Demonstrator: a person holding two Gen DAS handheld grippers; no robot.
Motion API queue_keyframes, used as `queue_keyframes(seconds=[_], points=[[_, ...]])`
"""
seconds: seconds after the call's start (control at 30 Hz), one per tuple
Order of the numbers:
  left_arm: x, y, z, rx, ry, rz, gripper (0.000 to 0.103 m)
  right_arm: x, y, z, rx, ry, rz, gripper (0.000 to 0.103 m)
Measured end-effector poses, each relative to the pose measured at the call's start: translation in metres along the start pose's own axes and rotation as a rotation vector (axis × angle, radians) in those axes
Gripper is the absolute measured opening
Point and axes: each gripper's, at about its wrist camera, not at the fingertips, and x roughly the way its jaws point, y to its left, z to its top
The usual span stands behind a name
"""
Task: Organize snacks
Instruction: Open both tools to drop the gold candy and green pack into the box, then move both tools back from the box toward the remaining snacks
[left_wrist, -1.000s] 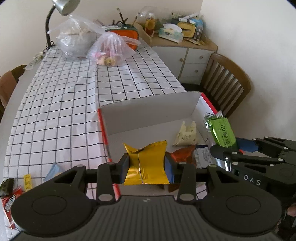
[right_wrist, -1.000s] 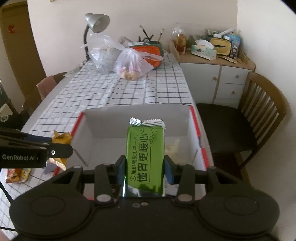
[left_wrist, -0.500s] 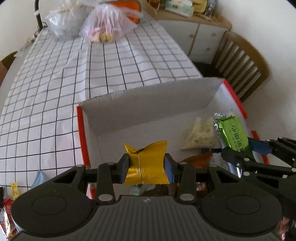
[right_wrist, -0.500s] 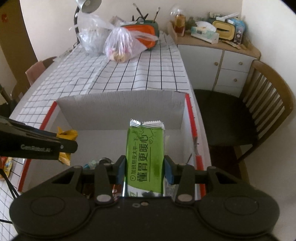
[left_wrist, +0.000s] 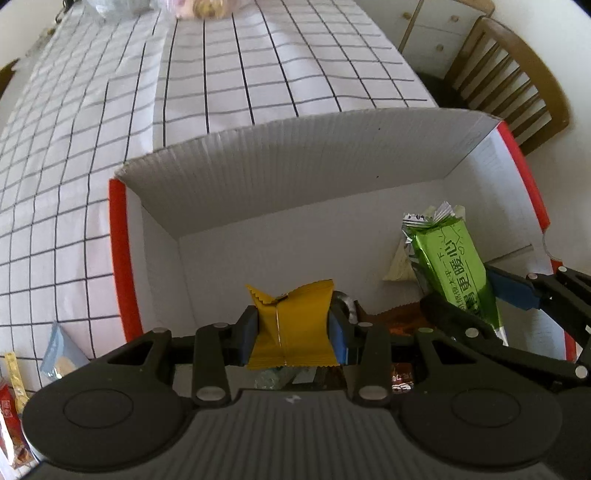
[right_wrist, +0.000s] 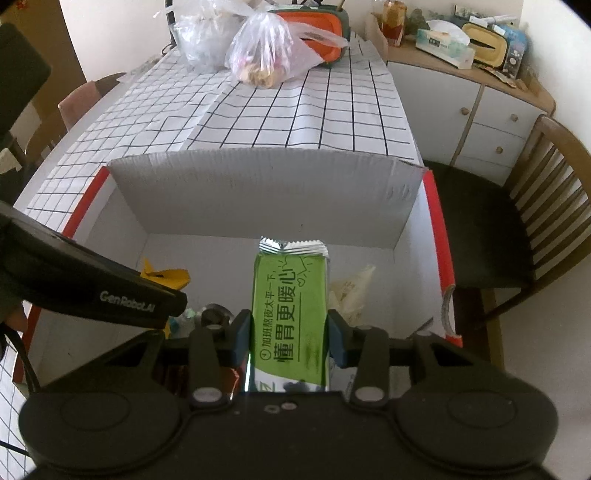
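over the red-edged box (left_wrist: 122, 258), our left gripper (left_wrist: 293, 332) clamps a yellow packet (left_wrist: 291, 328), and our right gripper (right_wrist: 290, 338) clamps a green bar (right_wrist: 290, 314).

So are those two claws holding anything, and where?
Left gripper pinches a yellow snack packet by its sides; right gripper clamps a green snack bar across its lower half.

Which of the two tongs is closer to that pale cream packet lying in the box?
Right. The right tongs, gripping the green bar, hang just beside the cream packet. The left tongs, gripping the yellow packet, hang further across the box.
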Motion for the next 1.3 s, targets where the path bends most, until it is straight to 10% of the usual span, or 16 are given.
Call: queue_keyframes(seconds=[0.4, 1.3], points=[[0.002, 0.001, -0.003, -0.022, 0.020, -0.021, 0.042, -0.003, -0.005, 0.000, 0.015, -0.002, 0.012, 0.045], [-0.098, 0.010, -0.071, -0.052, -0.288, -0.040, 0.060, -0.089, 0.006, -0.021, 0.025, -0.170, 0.141, 0.081]])
